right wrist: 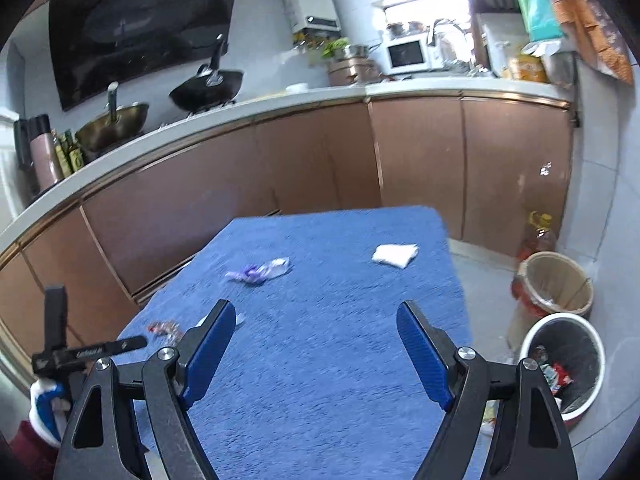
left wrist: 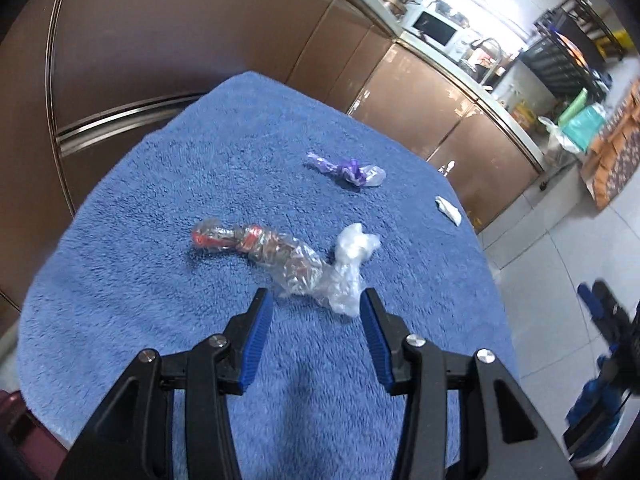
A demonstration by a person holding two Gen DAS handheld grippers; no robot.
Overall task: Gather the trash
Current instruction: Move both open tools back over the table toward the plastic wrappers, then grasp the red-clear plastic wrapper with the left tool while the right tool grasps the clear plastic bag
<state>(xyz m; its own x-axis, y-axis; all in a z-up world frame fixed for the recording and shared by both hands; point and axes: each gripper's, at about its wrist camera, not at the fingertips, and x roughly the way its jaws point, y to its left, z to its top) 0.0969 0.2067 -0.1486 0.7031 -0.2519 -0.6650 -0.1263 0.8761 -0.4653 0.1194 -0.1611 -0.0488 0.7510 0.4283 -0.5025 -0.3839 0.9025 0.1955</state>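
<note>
A blue towel covers the table. On it lie a crumpled clear wrapper with red print, a clear plastic wad touching it, a purple wrapper and a white tissue. My left gripper is open, its fingertips on either side of the near end of the clear wrappers. My right gripper is open and empty above the towel; the purple wrapper and tissue lie beyond it. The red-print wrapper shows at its left.
A white trash bin with litter inside stands on the floor right of the table, a tan bucket behind it. Brown kitchen cabinets run behind the table. The other gripper shows at the right edge of the left wrist view.
</note>
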